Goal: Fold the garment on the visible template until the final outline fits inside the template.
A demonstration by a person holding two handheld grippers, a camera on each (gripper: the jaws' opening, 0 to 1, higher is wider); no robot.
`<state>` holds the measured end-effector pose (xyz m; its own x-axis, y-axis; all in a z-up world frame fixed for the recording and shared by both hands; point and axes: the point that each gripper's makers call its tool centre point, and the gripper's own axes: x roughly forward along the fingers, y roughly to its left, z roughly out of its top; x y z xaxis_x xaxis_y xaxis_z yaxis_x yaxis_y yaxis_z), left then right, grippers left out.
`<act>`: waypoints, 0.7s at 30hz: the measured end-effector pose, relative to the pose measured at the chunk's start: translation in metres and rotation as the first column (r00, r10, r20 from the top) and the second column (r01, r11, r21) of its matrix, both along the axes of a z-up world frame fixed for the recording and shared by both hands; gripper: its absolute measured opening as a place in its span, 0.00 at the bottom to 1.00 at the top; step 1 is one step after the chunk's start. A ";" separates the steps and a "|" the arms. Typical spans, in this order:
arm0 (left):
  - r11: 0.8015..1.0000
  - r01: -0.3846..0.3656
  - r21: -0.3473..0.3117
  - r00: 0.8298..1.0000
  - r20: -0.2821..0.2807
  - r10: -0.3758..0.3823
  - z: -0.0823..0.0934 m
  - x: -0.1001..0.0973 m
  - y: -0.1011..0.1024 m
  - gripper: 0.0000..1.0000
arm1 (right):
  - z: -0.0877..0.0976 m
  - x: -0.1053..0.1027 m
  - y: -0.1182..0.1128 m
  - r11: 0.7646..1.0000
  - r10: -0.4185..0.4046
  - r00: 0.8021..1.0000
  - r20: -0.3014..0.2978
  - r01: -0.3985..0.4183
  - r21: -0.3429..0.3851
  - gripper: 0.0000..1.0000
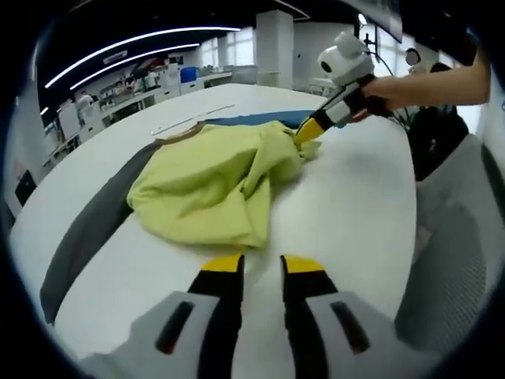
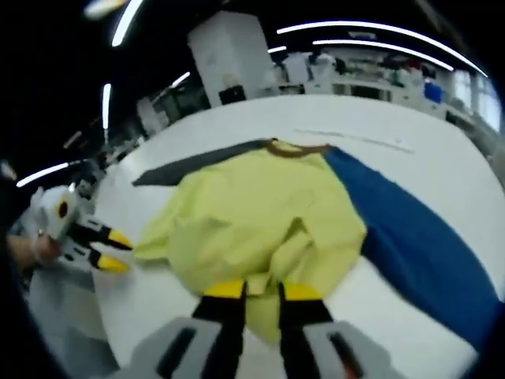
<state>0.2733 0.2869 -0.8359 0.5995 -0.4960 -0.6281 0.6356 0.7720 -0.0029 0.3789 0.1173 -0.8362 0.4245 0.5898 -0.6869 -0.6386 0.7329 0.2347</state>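
Garment: yellow-green garment (image 1: 217, 185) lies bunched on the white table (image 1: 355, 213), over a grey panel (image 1: 87, 229) and a blue panel (image 2: 418, 237).
Right gripper (image 2: 260, 290): jaws clamped on the garment's edge.
Left gripper (image 1: 261, 264): jaws apart, holding nothing — just short of the garment's edge.
Writing: none readable.
Right gripper view: the left gripper beside the cloth, a hand (image 2: 31, 249) on it.

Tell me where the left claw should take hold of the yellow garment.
Grip the near bunched edge of the garment, just ahead of the open left claw, coming in low along the table. The cloth folds up thick there, probably easy to pinch. The right claw is already at the far edge.
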 end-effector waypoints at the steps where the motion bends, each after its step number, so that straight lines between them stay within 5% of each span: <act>1: 1.000 -0.006 -0.005 1.000 -0.005 0.006 0.000 0.000 0.000 0.16 | 0.000 -0.001 0.000 1.000 -0.002 1.000 0.001 0.002 0.001 0.03; 21: 0.998 -0.041 -0.037 0.999 -0.001 0.041 0.000 0.013 -0.006 0.17 | 0.029 -0.017 -0.013 0.996 -0.046 0.999 0.022 0.044 0.073 0.00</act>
<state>0.2864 0.2811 -0.8357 0.6200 -0.4938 -0.6097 0.6031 0.7970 -0.0323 0.3623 0.1043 -0.8067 0.4675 0.6173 -0.6327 -0.6112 0.7428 0.2732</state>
